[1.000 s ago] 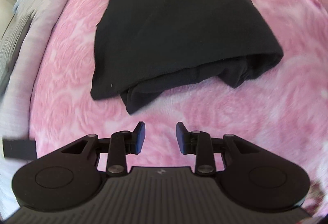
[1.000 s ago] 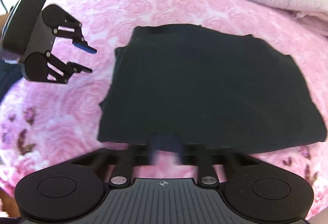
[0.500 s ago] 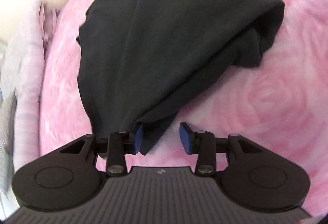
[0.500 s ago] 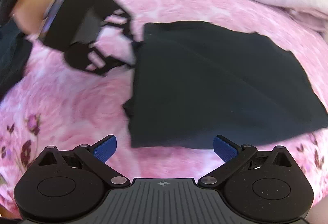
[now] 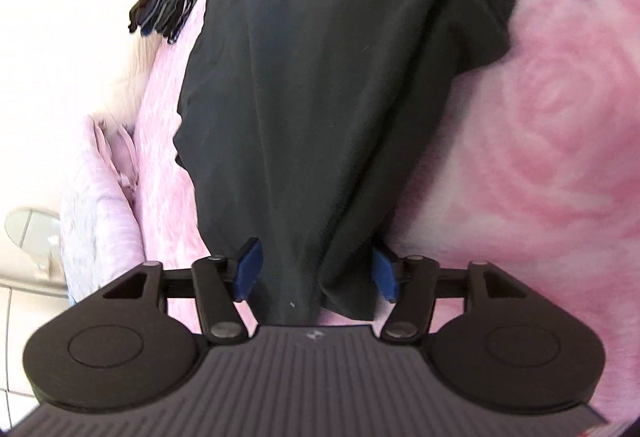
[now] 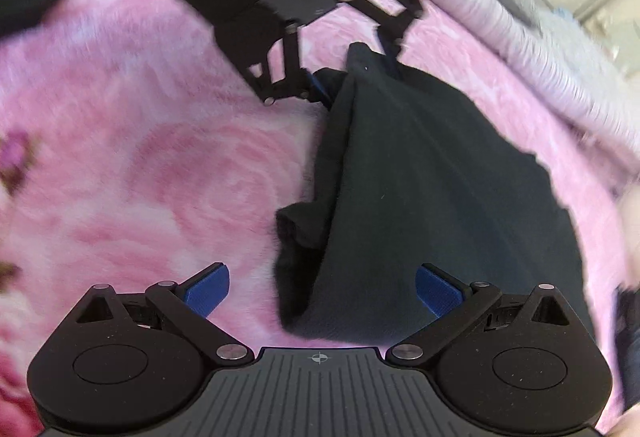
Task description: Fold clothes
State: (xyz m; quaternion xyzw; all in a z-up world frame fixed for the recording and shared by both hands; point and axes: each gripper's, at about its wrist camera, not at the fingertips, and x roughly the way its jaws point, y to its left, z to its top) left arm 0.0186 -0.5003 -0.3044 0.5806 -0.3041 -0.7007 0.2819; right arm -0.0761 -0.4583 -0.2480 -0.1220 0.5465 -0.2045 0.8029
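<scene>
My left claw (image 5: 316, 273) is opening, its blue pads either side of the near corner of the folded black garment (image 5: 332, 97) without pressing it. My right claw (image 6: 322, 291) stands spread wide over the garment's opposite end (empty, nothing pinched). The cloth lies between the two claws on the pink rose-patterned bed (image 5: 540, 157).
</scene>
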